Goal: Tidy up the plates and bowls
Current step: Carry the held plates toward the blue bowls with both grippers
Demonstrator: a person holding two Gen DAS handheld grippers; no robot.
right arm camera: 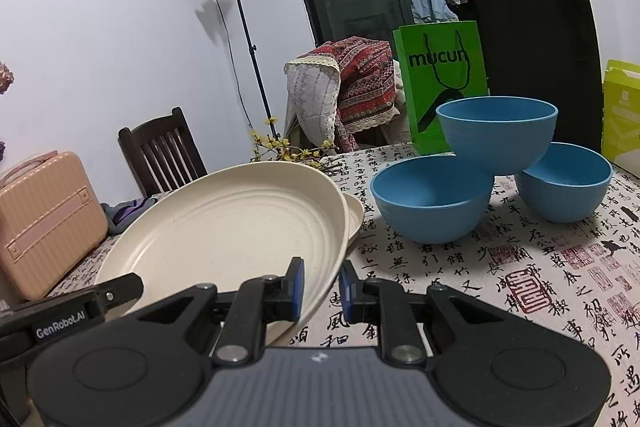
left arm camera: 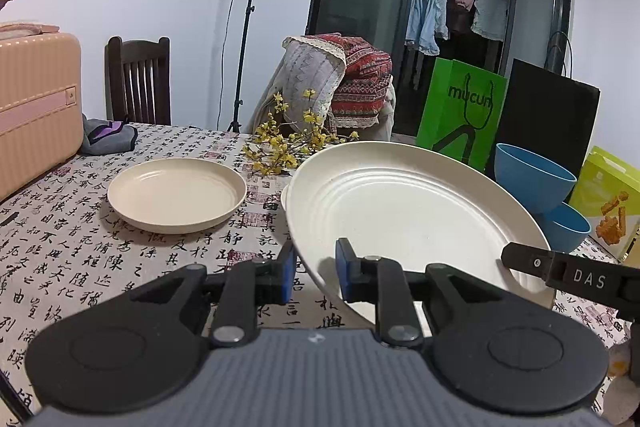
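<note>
Both my grippers grasp one large cream plate (left arm camera: 400, 203): left gripper (left arm camera: 316, 269) pinches its near left rim, right gripper (right arm camera: 321, 285) pinches the opposite rim, and the plate is lifted and tilted above the tablecloth (left arm camera: 80, 259). Under its far edge I see another cream plate (right arm camera: 355, 213). Further left lies a smaller cream plate (left arm camera: 176, 193); to the right stand three blue bowls (right arm camera: 496, 135), one resting on two

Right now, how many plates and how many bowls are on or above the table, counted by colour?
Cream plates: 3, namely the large plate held by both grippers, a plate partly hidden behind it, and a separate plate.
Blue bowls: 3, with one resting on two others.
Total: 6
</note>
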